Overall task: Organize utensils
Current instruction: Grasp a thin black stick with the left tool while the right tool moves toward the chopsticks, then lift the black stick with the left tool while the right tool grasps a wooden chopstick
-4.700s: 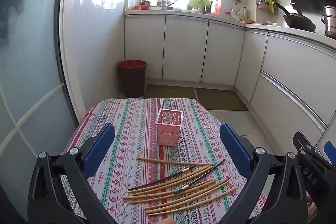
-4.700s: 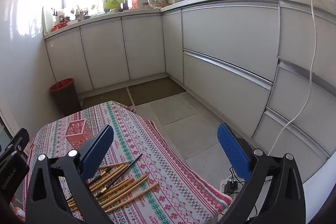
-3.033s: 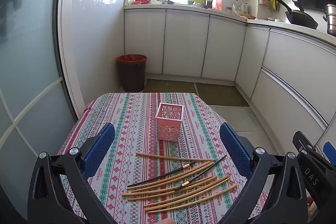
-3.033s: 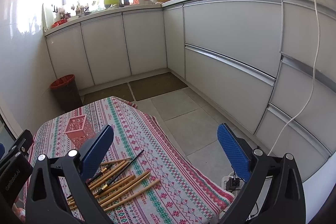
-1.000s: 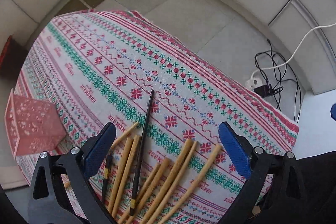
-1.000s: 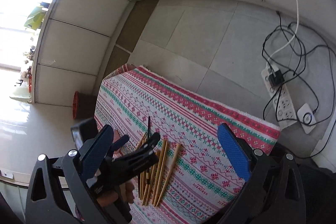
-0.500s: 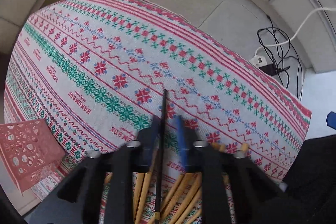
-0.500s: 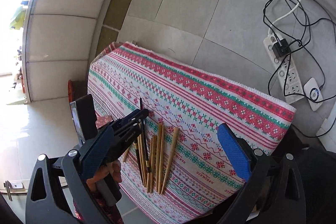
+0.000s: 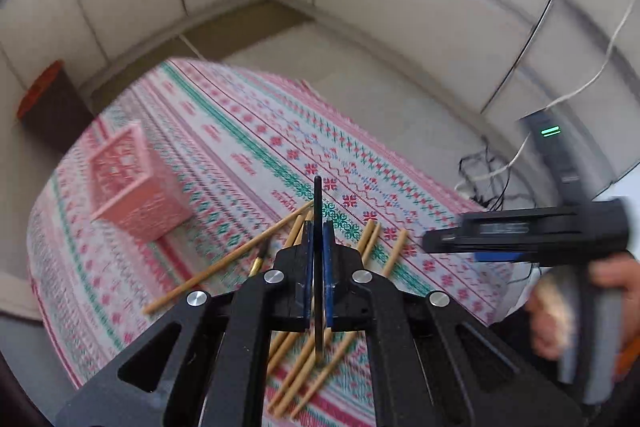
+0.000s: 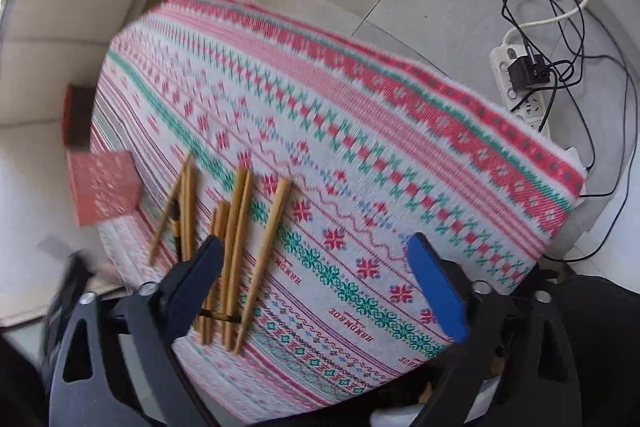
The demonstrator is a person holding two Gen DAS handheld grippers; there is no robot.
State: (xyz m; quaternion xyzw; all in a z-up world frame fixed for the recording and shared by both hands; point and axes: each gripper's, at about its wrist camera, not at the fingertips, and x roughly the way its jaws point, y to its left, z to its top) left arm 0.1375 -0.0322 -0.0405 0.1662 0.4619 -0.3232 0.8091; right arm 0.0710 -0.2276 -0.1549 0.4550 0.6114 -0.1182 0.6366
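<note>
Left gripper [image 9: 317, 227] is clamped on a black chopstick [image 9: 317, 203], which stands up between its pads above the patterned tablecloth [image 9: 224, 131]. Only the left wrist view shows the person's hand [image 9: 560, 307] on the right gripper [image 10: 316, 263], whose jaws have just been closing yet stand apart with nothing gripped. Wooden chopsticks [image 10: 236, 227] lie under its left finger; the pink basket [image 10: 104, 187] sits well left.

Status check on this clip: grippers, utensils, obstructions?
Left gripper shut on black chopstick. Right gripper open, jaws closing, nothing between, over wooden chopsticks. Pink perforated basket unobstructed.
</note>
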